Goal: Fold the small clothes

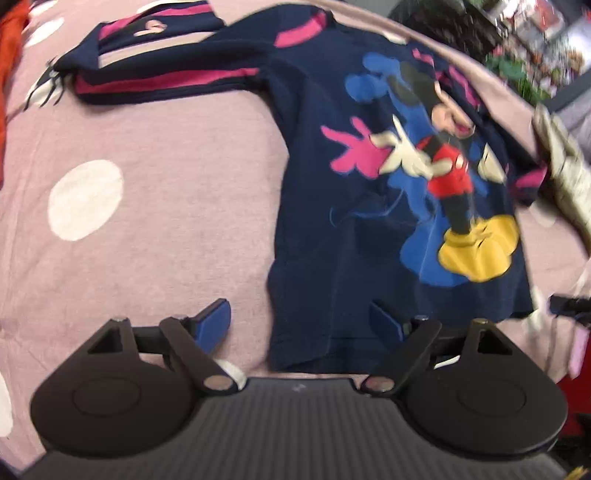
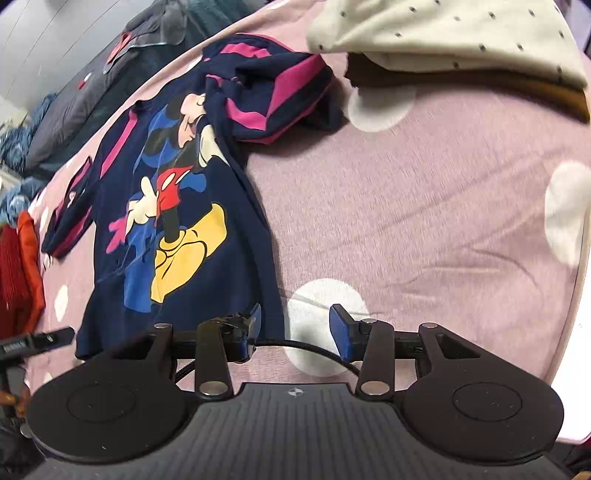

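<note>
Now pre-grasp: shirt [image 1: 369, 229] flat on the bedsheet [image 1: 166, 184]. Left gripper [image 1: 301, 323] spread, straddling the shirt's left hem corner; right gripper [image 2: 295, 326] spread beside the right one. Next, probably: pinch both corners, fold the hem up.

Bare pink sheet [image 2: 424, 206] lies open on both sides of the navy shirt [image 1: 369, 240]; beyond its bunched sleeve [image 2: 273, 96] a cream cloth [image 2: 443, 33] blocks passage, and red garments [image 2: 22, 273] crowd its far flank.
</note>
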`<state>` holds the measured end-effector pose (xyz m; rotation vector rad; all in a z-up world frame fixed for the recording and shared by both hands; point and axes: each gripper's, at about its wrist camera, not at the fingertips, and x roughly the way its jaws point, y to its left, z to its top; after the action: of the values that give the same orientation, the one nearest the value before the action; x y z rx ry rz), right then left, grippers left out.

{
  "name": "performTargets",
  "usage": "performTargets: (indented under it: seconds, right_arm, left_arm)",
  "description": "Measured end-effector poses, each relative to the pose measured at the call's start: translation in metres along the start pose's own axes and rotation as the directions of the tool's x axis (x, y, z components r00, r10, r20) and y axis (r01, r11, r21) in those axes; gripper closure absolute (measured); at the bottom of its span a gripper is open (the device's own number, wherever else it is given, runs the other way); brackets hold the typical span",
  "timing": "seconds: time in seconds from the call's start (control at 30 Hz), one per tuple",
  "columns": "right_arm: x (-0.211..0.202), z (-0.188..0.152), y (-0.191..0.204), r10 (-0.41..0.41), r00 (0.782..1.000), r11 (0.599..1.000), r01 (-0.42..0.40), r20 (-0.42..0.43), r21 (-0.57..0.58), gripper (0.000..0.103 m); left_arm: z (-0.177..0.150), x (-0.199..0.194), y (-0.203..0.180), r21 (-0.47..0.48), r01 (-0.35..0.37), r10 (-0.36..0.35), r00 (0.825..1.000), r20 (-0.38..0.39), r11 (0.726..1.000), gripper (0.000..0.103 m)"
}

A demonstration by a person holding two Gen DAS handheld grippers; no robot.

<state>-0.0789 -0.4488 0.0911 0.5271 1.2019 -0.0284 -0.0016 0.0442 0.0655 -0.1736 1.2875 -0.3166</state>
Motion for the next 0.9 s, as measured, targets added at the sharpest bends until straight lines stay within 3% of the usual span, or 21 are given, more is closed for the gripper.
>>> performTargets:
  seconds: [0.03,0.07,0.1,0.17,0.27,0.37,0.47,0.53,0.67,0.8,0.9]
  right_arm:
    - [0.000,-0.002,0.001,0.003,1.000,1.000,-0.003,-0.005,-0.002,0.032]
    - [0.001,-0.002,0.004,0.005,1.000,1.000,-0.005,-0.008,-0.010,0.031]
    - [0.002,-0.002,0.005,0.007,1.000,1.000,-0.007,-0.009,-0.019,0.031]
    - [0.004,-0.002,0.007,0.007,1.000,0.999,-0.008,-0.012,-0.035,0.031]
    - [0.003,0.001,0.009,0.002,1.000,0.999,-0.002,0.000,-0.044,0.026]
    - [0.003,0.005,0.005,0.013,1.000,1.000,-0.012,0.018,-0.019,0.016]
    - [0.014,0.008,0.006,0.028,1.000,1.000,-0.028,-0.002,-0.013,0.016]
    - [0.022,0.009,0.014,0.049,0.999,0.998,-0.050,-0.016,-0.032,0.016]
    - [0.044,0.009,0.037,0.114,0.991,0.990,-0.119,-0.066,-0.077,0.016]
    - [0.075,0.002,0.059,0.178,0.970,0.979,-0.192,-0.166,-0.071,0.015]
    - [0.089,-0.006,0.075,0.227,0.955,0.967,-0.244,-0.189,-0.075,0.014]
  left_arm:
    - [-0.001,0.008,-0.003,0.007,0.009,-0.009,1.000,-0.025,1.000,0.046]
    - [-0.002,0.017,-0.004,0.000,0.024,-0.024,0.998,-0.061,1.000,0.072]
    - [-0.003,0.023,-0.005,-0.011,0.013,-0.014,0.997,-0.080,1.000,0.086]
    - [-0.003,0.018,-0.005,-0.017,-0.004,0.003,0.999,-0.044,1.000,0.098]
    - [0.003,-0.021,0.012,-0.073,0.031,-0.024,0.995,0.100,0.997,0.098]
    - [0.014,-0.059,0.051,-0.140,-0.043,0.073,0.975,0.212,0.989,0.098]
    - [0.027,-0.066,0.094,-0.205,-0.140,0.181,0.964,0.196,0.969,0.098]
    - [0.034,-0.066,0.110,-0.236,-0.128,0.173,0.968,0.182,0.963,0.098]
    - [0.040,-0.054,0.100,-0.160,-0.176,0.200,0.968,0.152,0.971,0.098]
    - [0.037,-0.049,0.099,-0.196,-0.165,0.194,0.971,0.140,0.967,0.098]
    - [0.033,-0.047,0.099,-0.204,-0.164,0.193,0.973,0.128,0.965,0.098]
